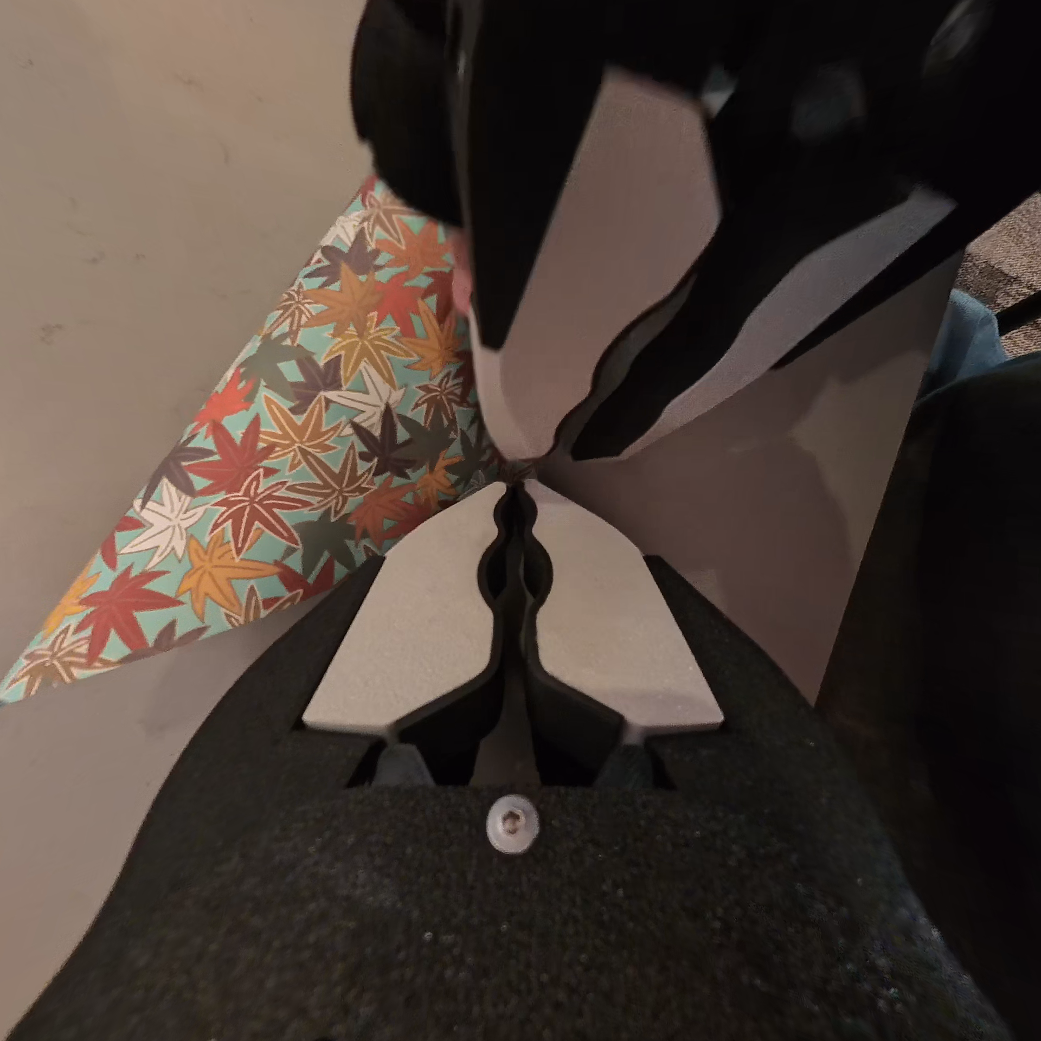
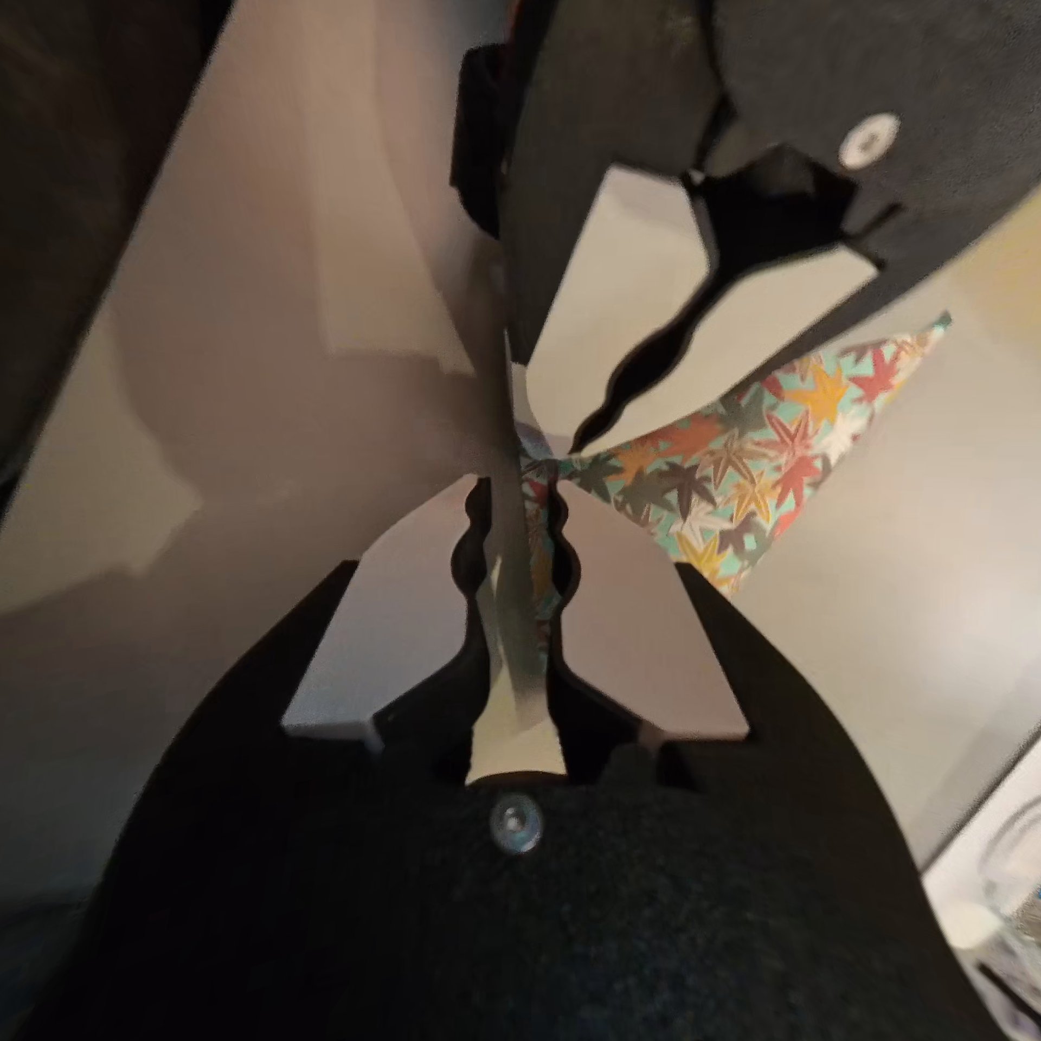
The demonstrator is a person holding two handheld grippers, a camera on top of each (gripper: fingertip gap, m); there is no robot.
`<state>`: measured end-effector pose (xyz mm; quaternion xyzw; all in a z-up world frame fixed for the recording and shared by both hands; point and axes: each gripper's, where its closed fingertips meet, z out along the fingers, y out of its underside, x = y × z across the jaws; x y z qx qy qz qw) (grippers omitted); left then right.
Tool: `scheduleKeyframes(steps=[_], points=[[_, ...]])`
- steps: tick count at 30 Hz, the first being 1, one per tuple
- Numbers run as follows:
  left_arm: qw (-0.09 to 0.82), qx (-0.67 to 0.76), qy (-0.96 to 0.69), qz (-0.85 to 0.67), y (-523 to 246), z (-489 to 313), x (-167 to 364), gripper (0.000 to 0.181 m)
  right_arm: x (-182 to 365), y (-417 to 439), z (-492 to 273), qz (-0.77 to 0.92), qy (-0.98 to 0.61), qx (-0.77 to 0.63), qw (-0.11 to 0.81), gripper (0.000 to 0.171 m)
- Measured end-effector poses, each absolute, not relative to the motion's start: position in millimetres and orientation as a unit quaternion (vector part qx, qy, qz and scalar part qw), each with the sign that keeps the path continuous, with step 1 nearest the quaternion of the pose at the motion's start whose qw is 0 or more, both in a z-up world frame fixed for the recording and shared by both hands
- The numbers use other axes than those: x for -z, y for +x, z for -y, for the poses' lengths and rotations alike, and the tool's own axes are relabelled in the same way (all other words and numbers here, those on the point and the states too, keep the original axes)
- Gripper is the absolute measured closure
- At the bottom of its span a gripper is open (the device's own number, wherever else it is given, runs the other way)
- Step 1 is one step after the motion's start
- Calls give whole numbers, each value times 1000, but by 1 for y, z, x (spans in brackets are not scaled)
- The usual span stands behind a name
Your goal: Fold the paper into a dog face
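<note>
The paper point(image 1: 293, 450) is showing a teal face printed with maple leaves in red, orange, mustard, white and dark grey, and a plain pale underside. It is lying as a long triangle over the beige surface, tapering to a far tip point(image 2: 946, 321), its near corner lifting and curling.

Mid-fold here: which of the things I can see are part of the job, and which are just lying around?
Job:
- leaf-print paper
- left gripper, shut on the paper
- right gripper, shut on the paper

Lying about:
- glass jar at the right edge of the right wrist view
- table, only the work surface
</note>
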<state>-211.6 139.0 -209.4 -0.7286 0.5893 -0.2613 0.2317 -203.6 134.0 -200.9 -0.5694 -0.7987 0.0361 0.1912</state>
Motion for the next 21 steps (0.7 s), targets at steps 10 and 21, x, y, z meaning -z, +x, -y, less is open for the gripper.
scheduleKeyframes(steps=[10,21], points=[[228,268,-738,-575,-211,-139,209,181,147,-181,-157,606,-719,-201,277,154],[222,270,-742,-572,-211,-138,210,181,166,-207,-178,594,-737,-142,290,161]])
